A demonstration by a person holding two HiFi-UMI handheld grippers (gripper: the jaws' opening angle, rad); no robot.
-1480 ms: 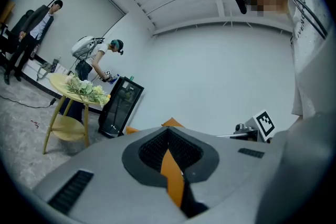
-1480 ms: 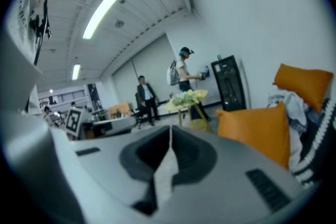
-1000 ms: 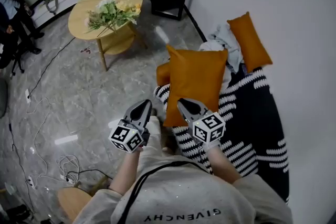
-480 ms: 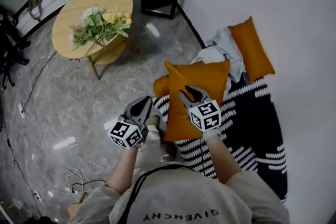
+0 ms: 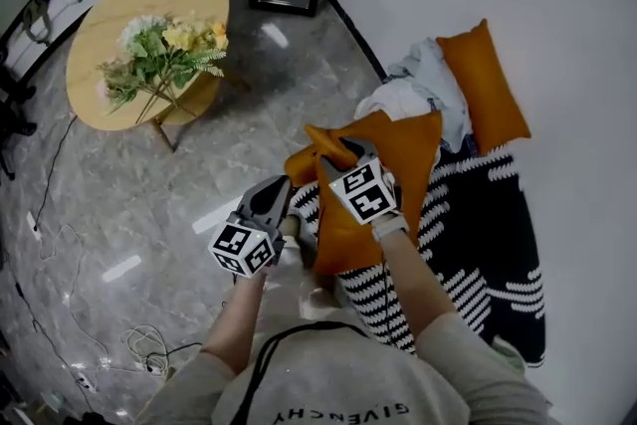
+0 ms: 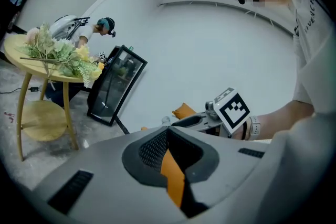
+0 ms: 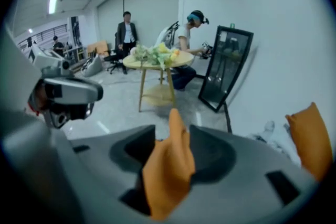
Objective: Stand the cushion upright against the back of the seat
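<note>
- The orange cushion (image 5: 393,164) is smooth and leather-like, with creases across its face. It hangs tilted over the near-left edge of the black-and-white striped seat (image 5: 478,254), not upright and clear of the white wall (image 5: 557,35).
- The left hand-held gripper (image 5: 279,189) is clamped on a thin fold of the cushion's left edge.
- The right hand-held gripper (image 5: 333,159) has its jaws wide apart. They have just been opening, and a pointed cushion corner stands loose between them.
- A second orange cushion (image 5: 485,85) leans on the wall at the far end, beside crumpled pale clothes (image 5: 418,95).
</note>
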